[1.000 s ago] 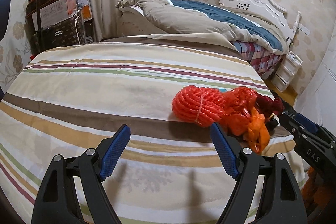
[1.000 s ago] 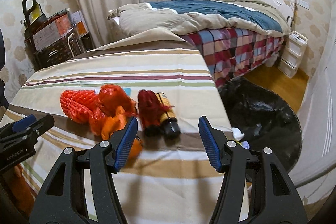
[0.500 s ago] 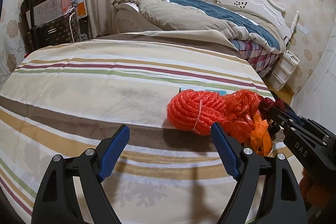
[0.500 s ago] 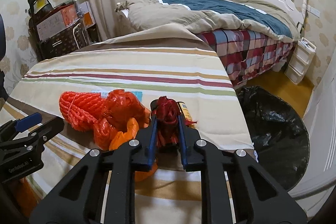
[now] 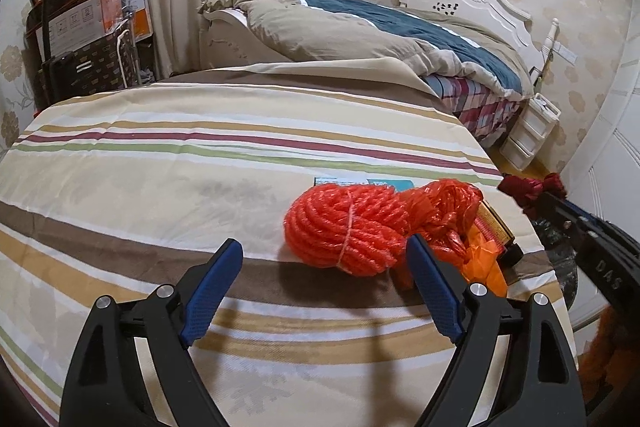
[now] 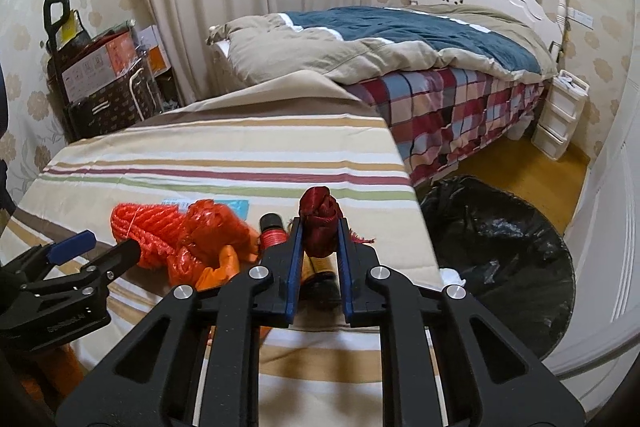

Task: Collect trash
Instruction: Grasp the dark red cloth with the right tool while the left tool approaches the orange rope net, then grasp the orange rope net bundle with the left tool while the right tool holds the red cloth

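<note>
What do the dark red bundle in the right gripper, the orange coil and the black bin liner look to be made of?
Dark red bundle: looks like fine mesh netting, bunched; frayed threads stick out beside it. Plastic or fabric, I cannot tell.
Orange coil: seemingly plastic net or cord, ribbed and slightly glossy, tied with a thin string.
Black bin liner: thin plastic film, crinkled, with shiny highlights.

I can read only "DAS" in white letters on the black body of the right gripper
</note>
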A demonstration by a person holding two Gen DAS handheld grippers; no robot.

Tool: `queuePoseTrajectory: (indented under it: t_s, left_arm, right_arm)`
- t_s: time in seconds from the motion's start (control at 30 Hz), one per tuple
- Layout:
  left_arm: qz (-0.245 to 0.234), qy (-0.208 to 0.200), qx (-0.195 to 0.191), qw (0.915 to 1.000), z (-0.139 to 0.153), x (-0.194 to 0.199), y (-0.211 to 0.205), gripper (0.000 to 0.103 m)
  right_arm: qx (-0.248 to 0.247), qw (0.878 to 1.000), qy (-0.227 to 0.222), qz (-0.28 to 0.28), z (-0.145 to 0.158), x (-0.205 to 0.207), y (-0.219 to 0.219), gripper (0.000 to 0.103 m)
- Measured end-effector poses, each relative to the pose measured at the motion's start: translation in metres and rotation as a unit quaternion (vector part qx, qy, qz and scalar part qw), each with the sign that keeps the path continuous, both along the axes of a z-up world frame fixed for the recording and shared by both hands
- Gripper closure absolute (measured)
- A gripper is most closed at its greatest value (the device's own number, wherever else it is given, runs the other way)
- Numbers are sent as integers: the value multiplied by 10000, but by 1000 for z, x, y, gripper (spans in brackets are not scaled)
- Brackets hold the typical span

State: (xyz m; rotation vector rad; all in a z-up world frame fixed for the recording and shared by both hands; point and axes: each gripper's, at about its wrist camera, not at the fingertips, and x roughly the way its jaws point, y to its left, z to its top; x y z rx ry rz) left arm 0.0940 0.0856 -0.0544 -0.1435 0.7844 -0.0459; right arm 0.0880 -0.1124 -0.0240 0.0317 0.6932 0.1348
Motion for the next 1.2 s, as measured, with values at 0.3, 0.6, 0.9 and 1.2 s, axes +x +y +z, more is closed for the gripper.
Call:
queuePoseTrajectory:
  t_s: [0.3, 0.6, 0.9, 1.2]
  left_arm:
    - [-43, 179, 52, 9998, -10, 13, -3, 18]
    - [-231, 191, 84, 9995, -11, 10, -9, 54]
    - [-274, 58, 44, 9996, -8, 0, -4, 63]
    - [-319, -7, -187, 9993, -3, -14, 5, 92]
  right_arm:
    - [53, 9996, -4, -287, -1, -12, -31, 88]
    - [139, 9991, 119, -395, -15, -19, -45, 88]
    - [186, 9989, 106, -418, -17, -25, -48, 88]
    - [201, 9989, 74, -416, -14, -27, -48, 88]
